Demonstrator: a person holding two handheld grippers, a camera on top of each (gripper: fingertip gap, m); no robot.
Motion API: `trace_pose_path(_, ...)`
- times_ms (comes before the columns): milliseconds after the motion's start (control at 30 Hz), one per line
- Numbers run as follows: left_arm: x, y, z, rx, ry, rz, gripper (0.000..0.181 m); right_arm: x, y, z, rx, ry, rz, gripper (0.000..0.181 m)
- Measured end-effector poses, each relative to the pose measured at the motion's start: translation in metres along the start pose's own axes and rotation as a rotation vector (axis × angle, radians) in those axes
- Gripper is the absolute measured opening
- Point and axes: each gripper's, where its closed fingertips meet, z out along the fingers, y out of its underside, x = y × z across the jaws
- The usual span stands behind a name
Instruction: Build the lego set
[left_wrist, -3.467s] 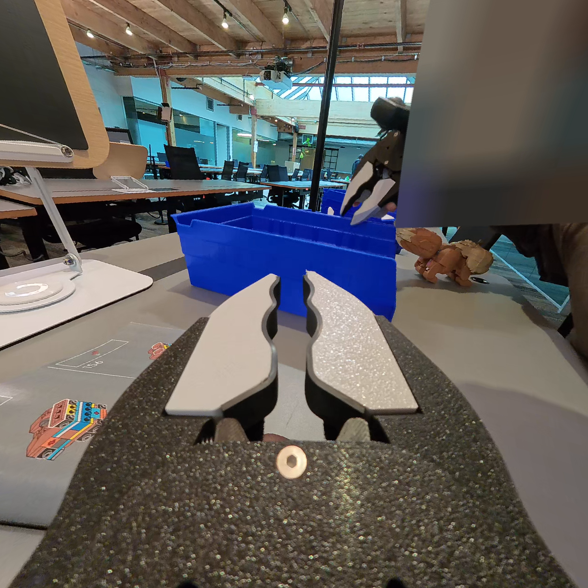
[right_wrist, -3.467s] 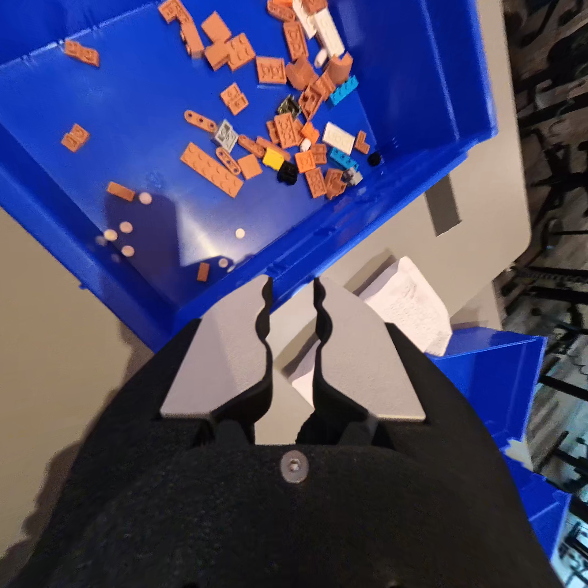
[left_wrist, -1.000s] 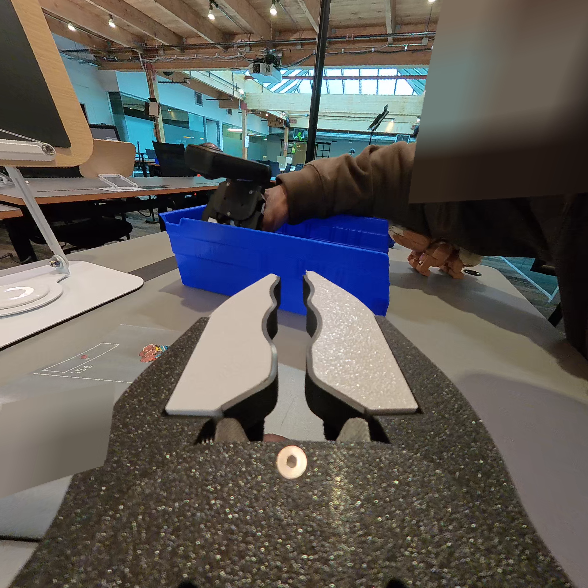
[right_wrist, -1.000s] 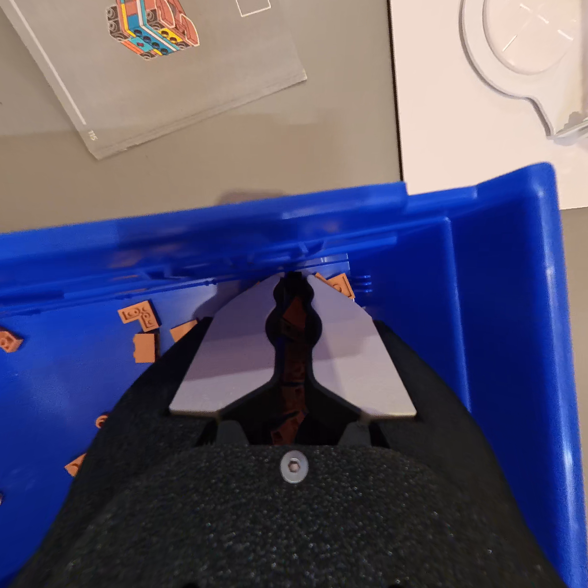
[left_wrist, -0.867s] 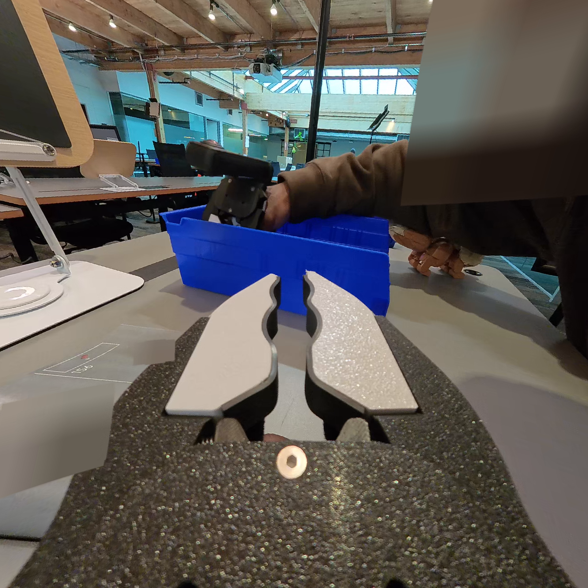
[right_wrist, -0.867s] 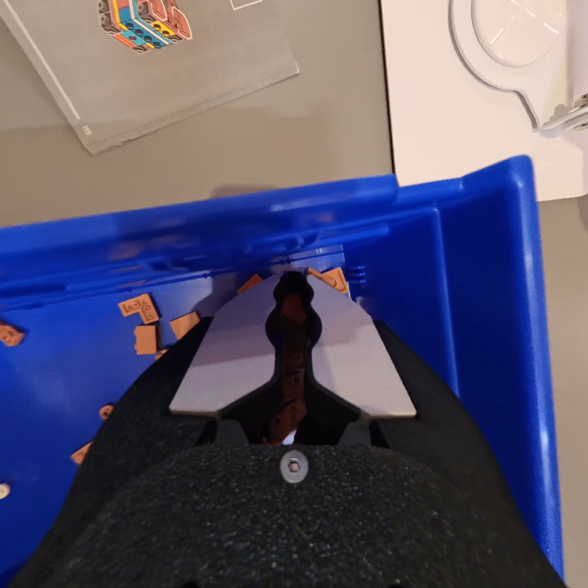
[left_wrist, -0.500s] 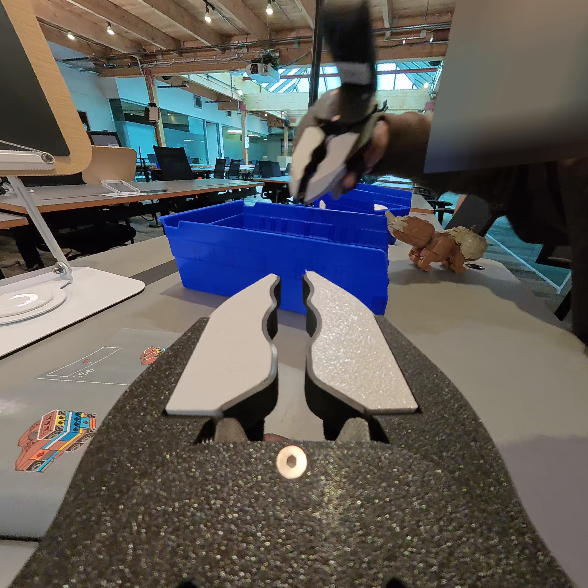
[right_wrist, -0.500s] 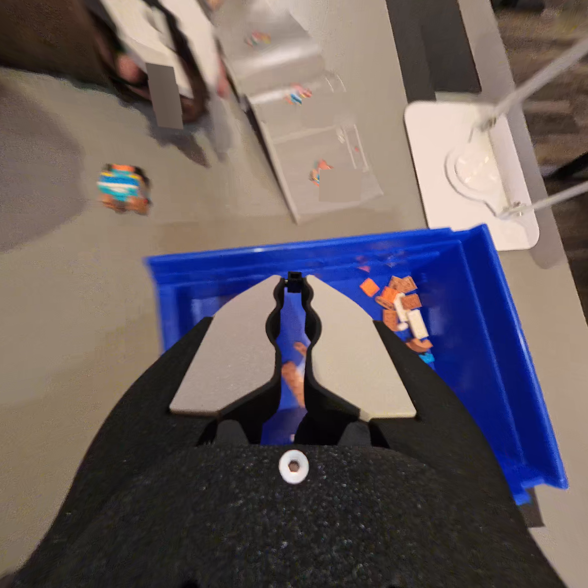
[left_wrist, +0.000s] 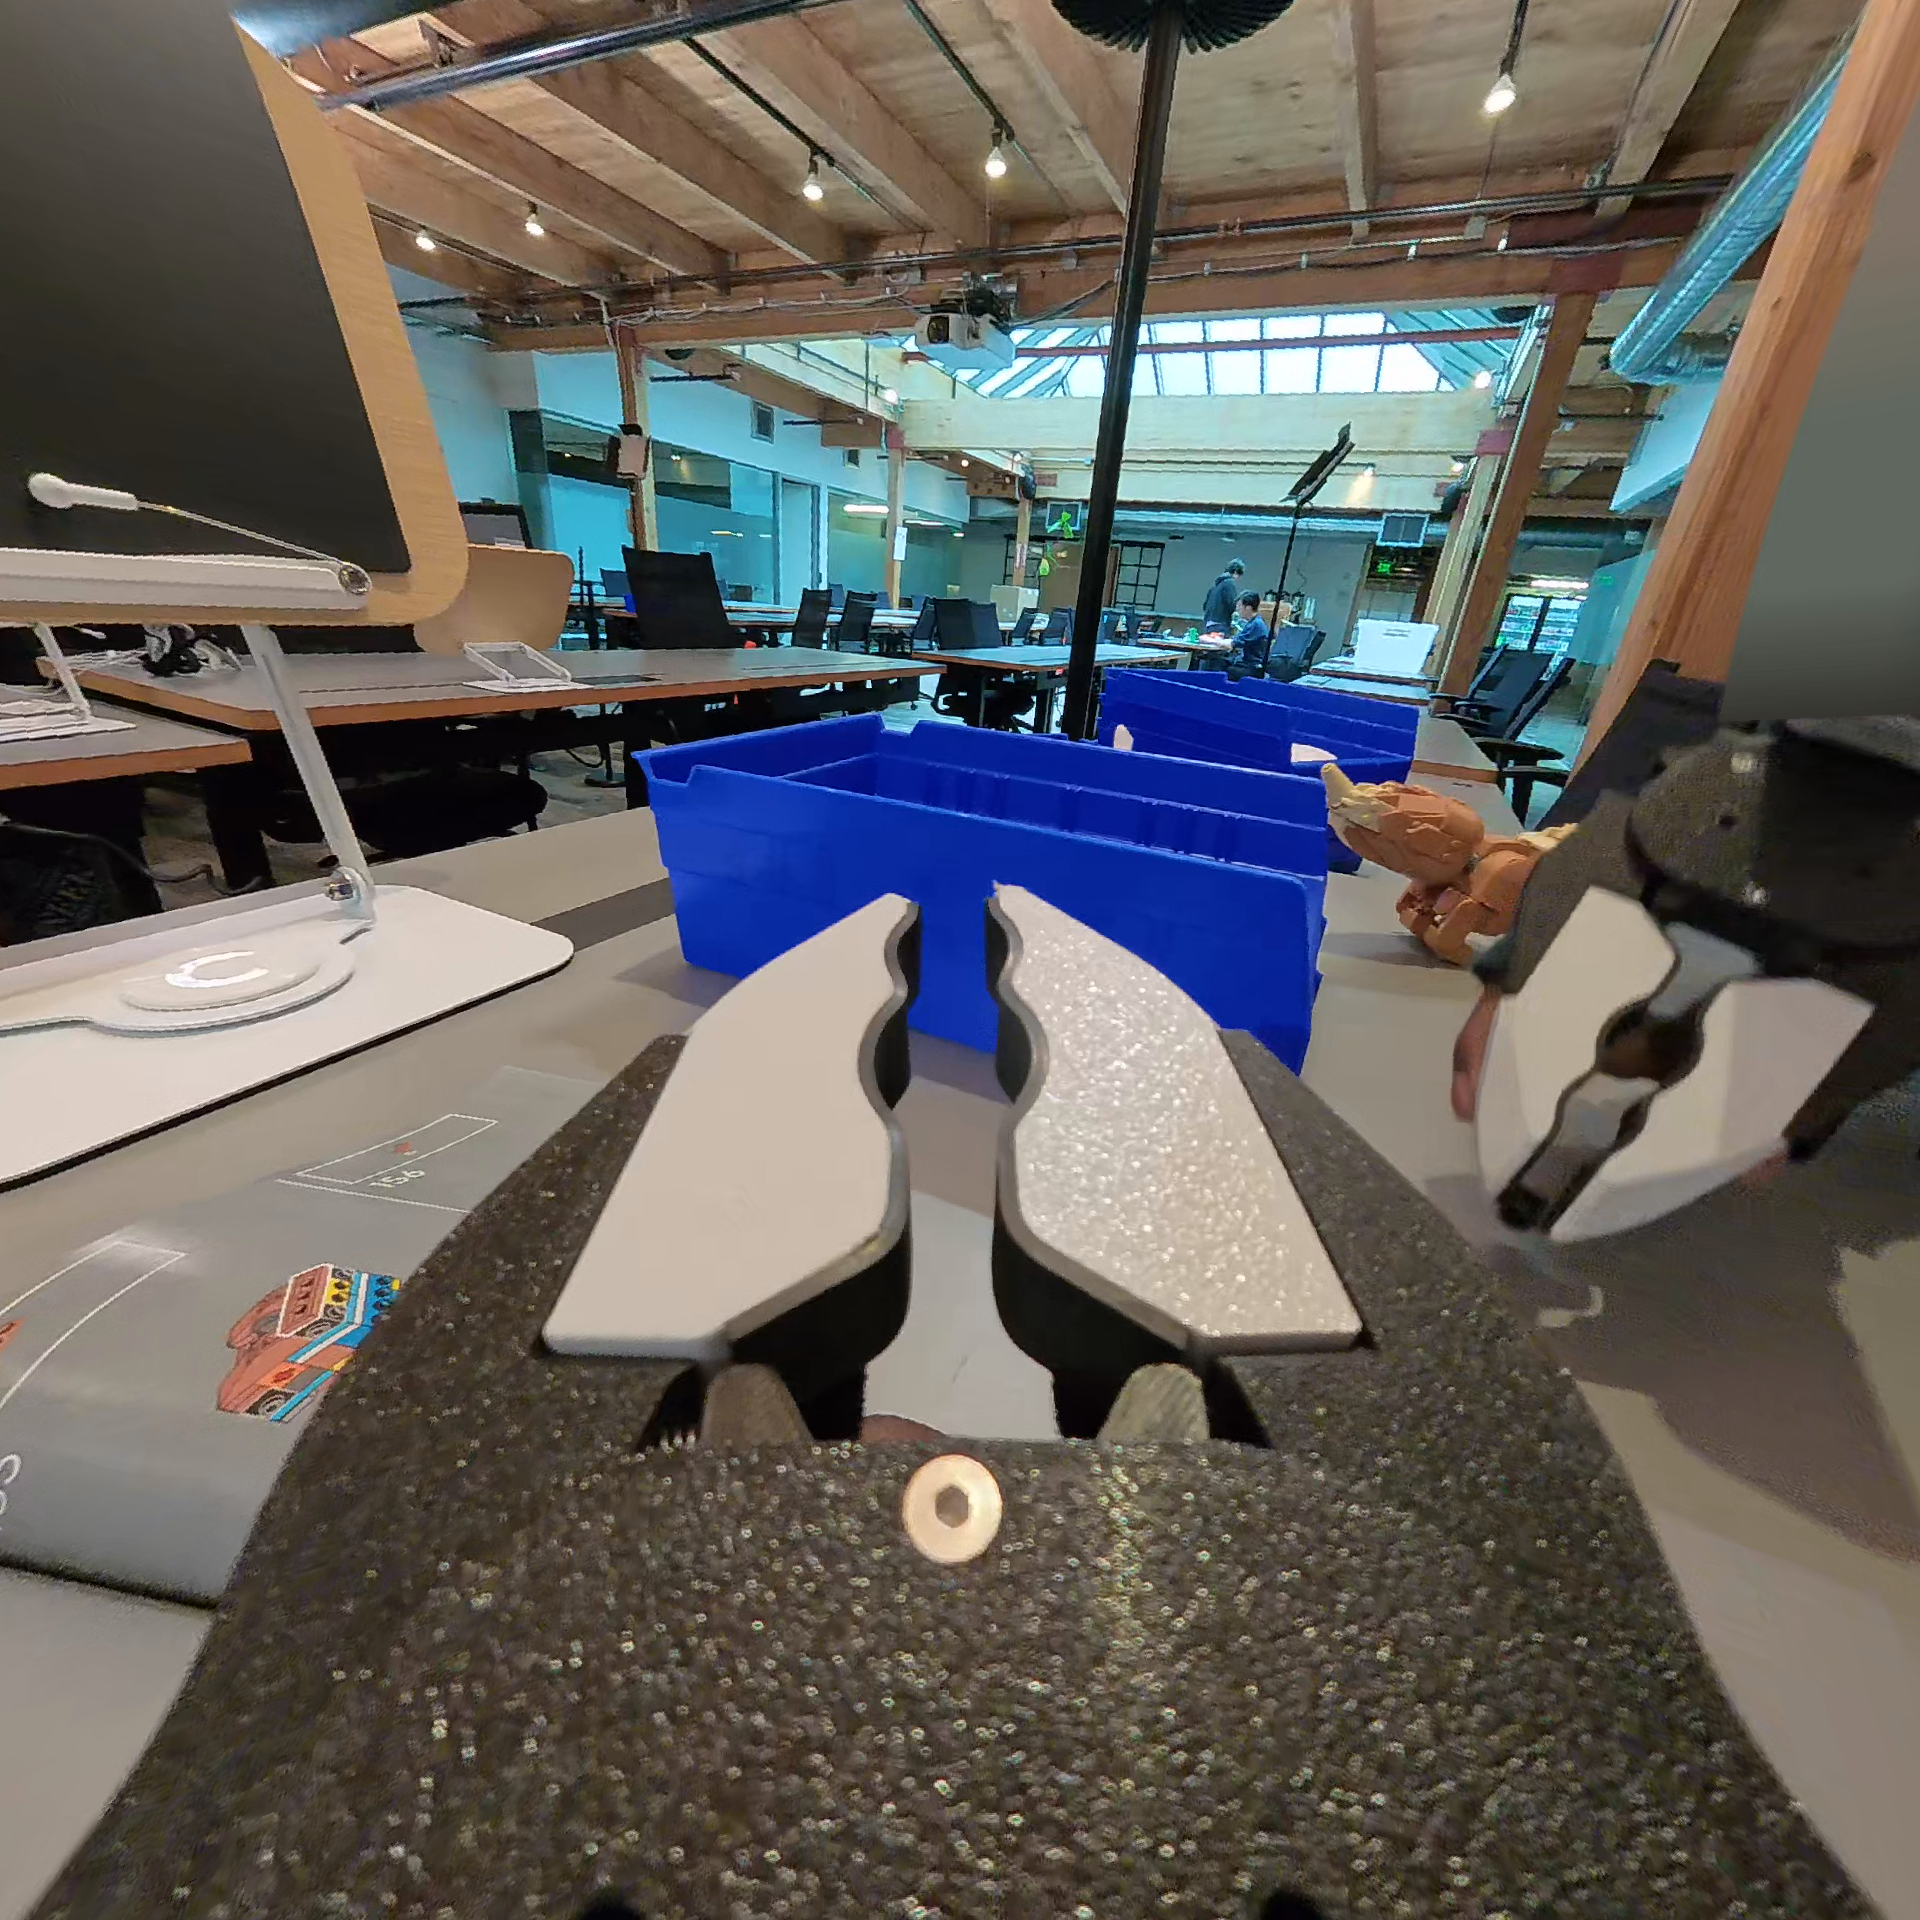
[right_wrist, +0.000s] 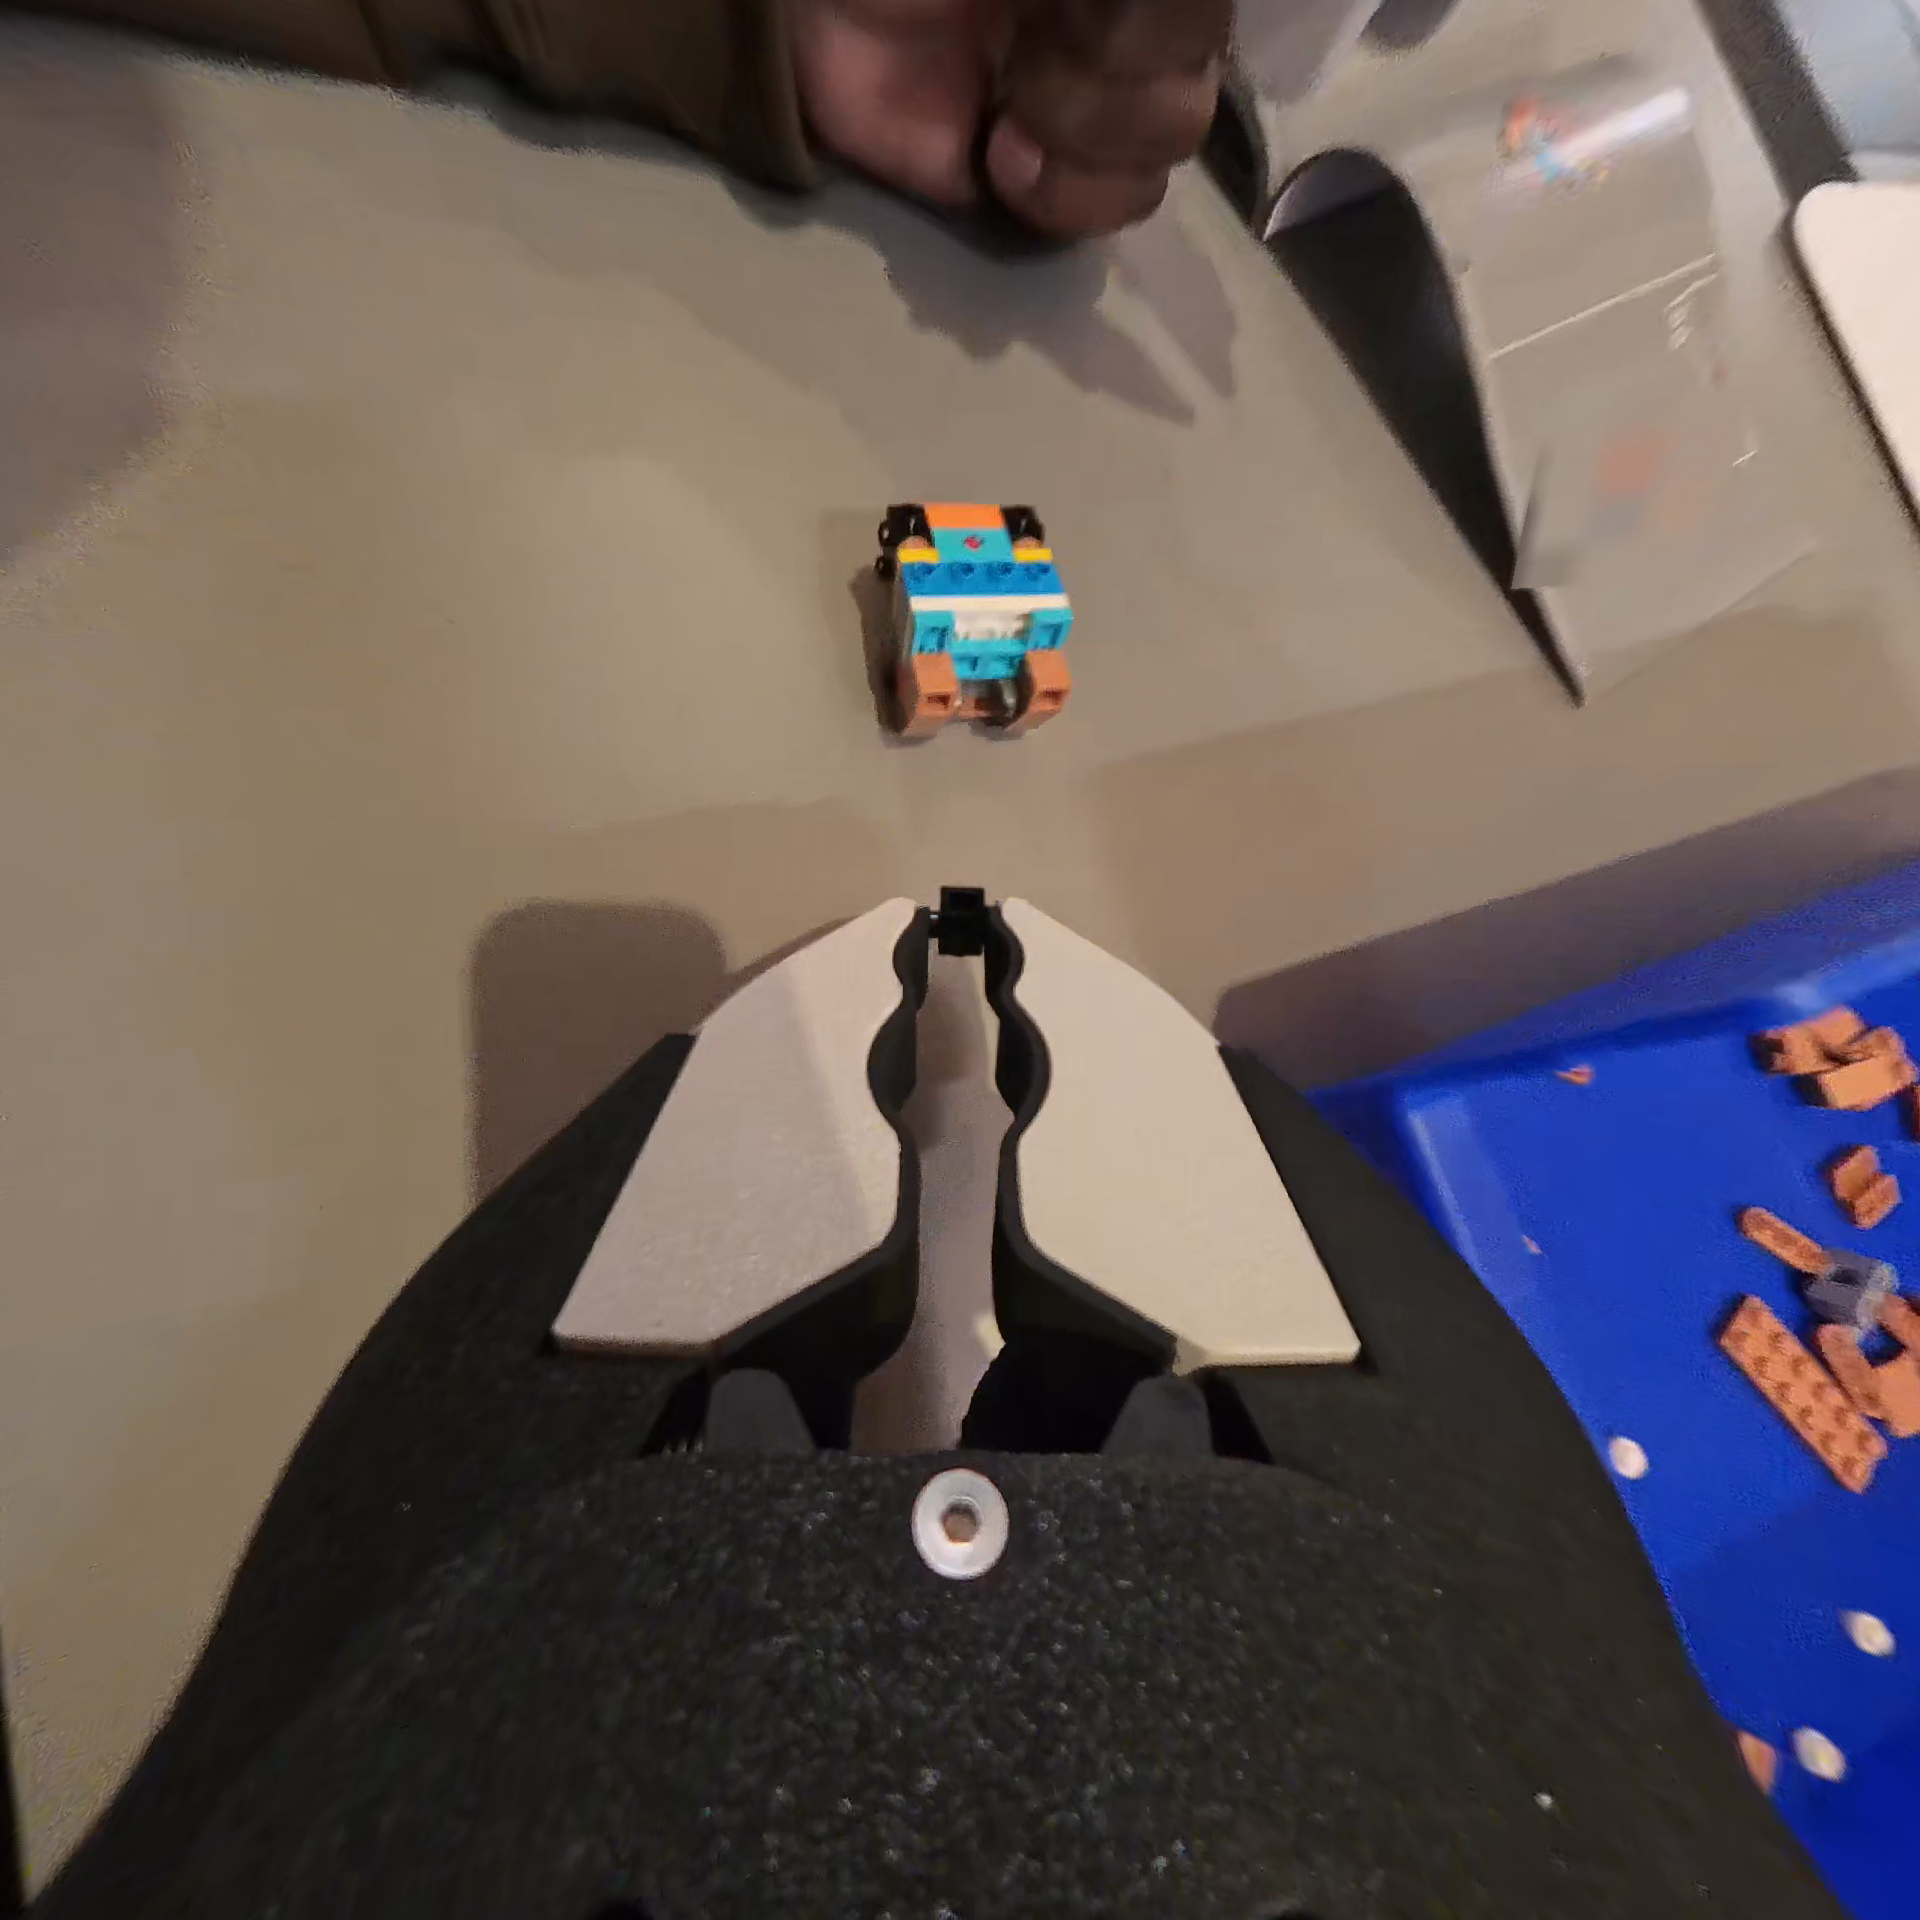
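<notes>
Right wrist view: my right gripper (right_wrist: 958, 928) is pinched down on a small black piece (right_wrist: 958, 920), caught only at the very fingertips with most of the piece poking out front — I judge that grip leaves its free end clear to be pressed onto the build. The part-built lego model (right_wrist: 975, 619), teal and orange with black bits at its far end, sits on the grey table (right_wrist: 416, 520) ahead of the tips, well apart from them, nothing touching it. Blue bin (right_wrist: 1621, 1195) of loose orange bricks lies to the right, near at hand for picking. Left wrist view: my left gripper (left_wrist: 948, 940) points level toward the blue bin, jaws a narrow gap apart and holding nothing — probably parked until the model needs steadying. Instruction booklet (left_wrist: 208, 1340) lies open on the left, readable while working. A finished brown lego animal (left_wrist: 1444, 862) stands beyond the bin, out of the work area.
</notes>
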Motion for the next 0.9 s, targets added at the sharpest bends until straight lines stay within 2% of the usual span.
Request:
trace_pose_path(100, 0.002, -0.001, -0.002, 0.002, -0.001, 0.005, 0.011, -0.004, 0.005, 0.013, -0.015, 0.003, 0.015, 0.010)
trace_pose_path(200, 0.003, -0.003, -0.002, 0.004, -0.001, 0.007, 0.011, -0.002, 0.008, 0.013, -0.040, 0.015, 0.000, 0.014)
trace_pose_path(367, 0.003, -0.002, -0.002, 0.003, 0.004, -0.007, 0.011, 0.002, 0.003, -0.008, -0.045, 0.008, -0.037, 0.018)
trace_pose_path(467, 0.002, -0.002, -0.002, 0.002, 0.004, -0.008, 0.011, 0.019, -0.001, -0.038, -0.060, 0.027, -0.105, 0.018)
trace_pose_path(600, 0.002, 0.001, -0.001, -0.006, 0.007, -0.015, 0.011, 0.093, -0.003, -0.085, -0.141, 0.165, -0.235, 0.018)
trace_pose_path(700, 0.002, 0.001, -0.001, -0.009, 0.007, -0.014, 0.011, 0.169, 0.013, -0.103, -0.305, 0.275, -0.374, 0.019)
trace_pose_path(833, 0.001, 0.001, -0.001, -0.010, 0.003, -0.008, 0.011, 0.258, 0.046, -0.091, -0.537, 0.299, -0.488, 0.019)
trace_pose_path(900, -0.001, 0.001, -0.002, -0.009, -0.001, -0.010, 0.011, 0.298, 0.062, -0.080, -0.657, 0.340, -0.461, 0.019)
